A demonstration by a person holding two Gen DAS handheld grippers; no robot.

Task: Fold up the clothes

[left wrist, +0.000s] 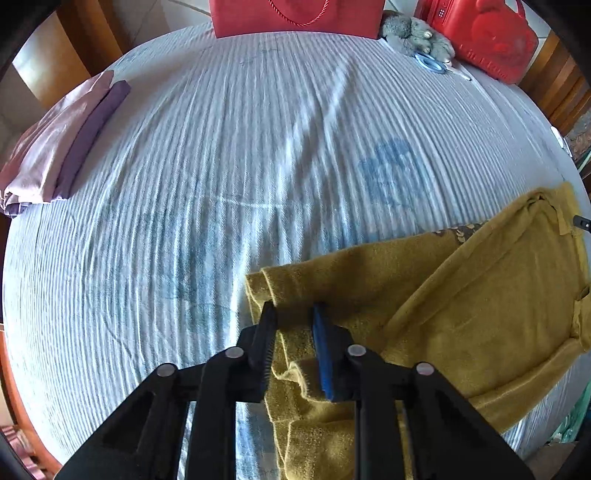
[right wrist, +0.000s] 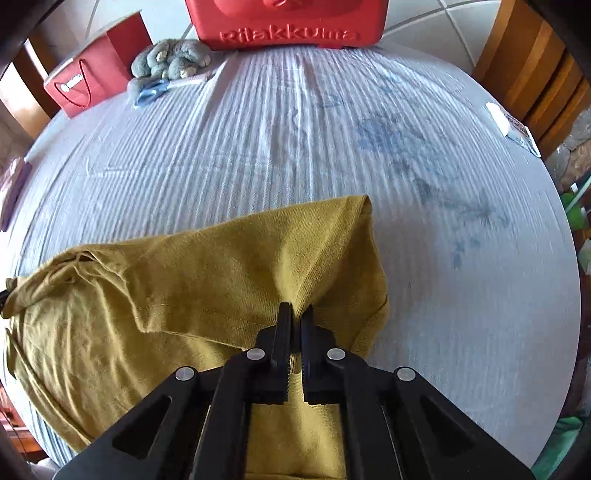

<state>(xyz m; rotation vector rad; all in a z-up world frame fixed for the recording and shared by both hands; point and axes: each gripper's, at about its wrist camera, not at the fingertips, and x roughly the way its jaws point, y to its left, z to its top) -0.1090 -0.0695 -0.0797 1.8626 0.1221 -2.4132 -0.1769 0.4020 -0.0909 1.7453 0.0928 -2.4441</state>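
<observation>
Two wrist views of a round table covered by a pale blue-and-white striped cloth (left wrist: 229,155), on which a mustard-yellow knitted garment (right wrist: 155,295) lies along the near edge, partly folded over itself. In the left wrist view, the left gripper (left wrist: 293,314) is over the garment's left end: its jaws stand apart, with a gap between the black finger and the blue-padded finger, and the yellow fabric lies below and between them — whether the pads touch the cloth cannot be told. In the right wrist view, the right gripper (right wrist: 297,314) has its jaws drawn narrow and pinches a raised ridge of the garment, the fabric rising in a tented fold from the fingertips toward the garment's far right corner. A dark patterned patch shows at the garment's far edge in the left view. At the table's left rim lies a folded pile of mauve and purple clothes (left wrist: 62,144), well apart from the yellow garment. At the far side stand a red paper bag (right wrist: 92,74) with cord handles, a grey plush toy (right wrist: 173,59) with blue-handled scissors (right wrist: 155,88) just beside it, and a red moulded case (right wrist: 288,22) — all clear of the garment. Wooden chairs (right wrist: 532,74) surround the table.
</observation>
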